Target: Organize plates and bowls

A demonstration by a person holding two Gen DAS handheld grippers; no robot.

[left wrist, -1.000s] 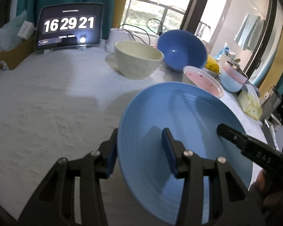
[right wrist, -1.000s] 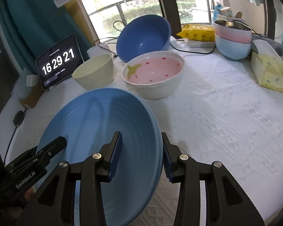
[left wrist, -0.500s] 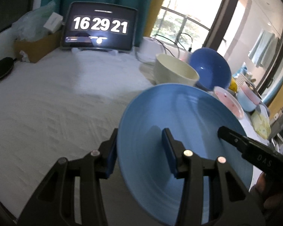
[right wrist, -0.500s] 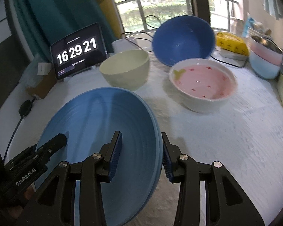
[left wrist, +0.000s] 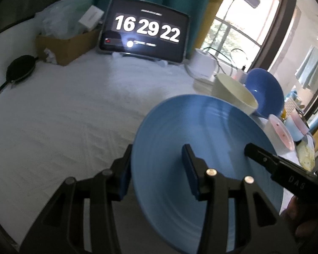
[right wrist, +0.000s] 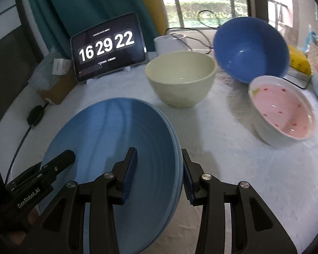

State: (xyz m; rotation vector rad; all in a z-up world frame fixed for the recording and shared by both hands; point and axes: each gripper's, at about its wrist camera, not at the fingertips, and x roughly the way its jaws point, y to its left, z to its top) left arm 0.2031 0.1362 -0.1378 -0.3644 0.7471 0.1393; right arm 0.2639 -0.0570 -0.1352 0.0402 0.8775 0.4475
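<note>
Left wrist view. The left gripper (left wrist: 156,169) pinches the left rim of the light blue plate (left wrist: 201,148), one pad under the rim and one on the plate's upper face. The plate sits tilted above the white tablecloth (left wrist: 74,116). The tip of the right gripper (left wrist: 265,158) reaches onto the plate's far side from the right. Seen here only: a black round object (left wrist: 21,67) on a cable at the table's left edge, in clear sight, and a cardboard box (left wrist: 67,44) holding plastic bags. The tablet clock (left wrist: 144,29) reads 16 29 22. The cream bowl (left wrist: 235,95), dark blue bowl (left wrist: 265,93) and pink bowl (left wrist: 279,131) are crowded behind the plate's far rim, partly hidden.

Right wrist view. The right gripper (right wrist: 159,169) clamps the plate's (right wrist: 108,148) right rim between its two blue pads, jaws narrowed to the rim's thickness. The rim shows doubled edges; whether this is one plate or two stacked cannot be told. The left gripper (right wrist: 61,158) grips the opposite side. This view alone shows the bowls in full: the cream bowl (right wrist: 180,80) upright beyond the plate, the dark blue bowl (right wrist: 252,48) tipped on its side behind it, the pink bowl (right wrist: 284,112) with red dots to the right. A yellow packet (right wrist: 296,61) lies behind the dark blue bowl.
</note>
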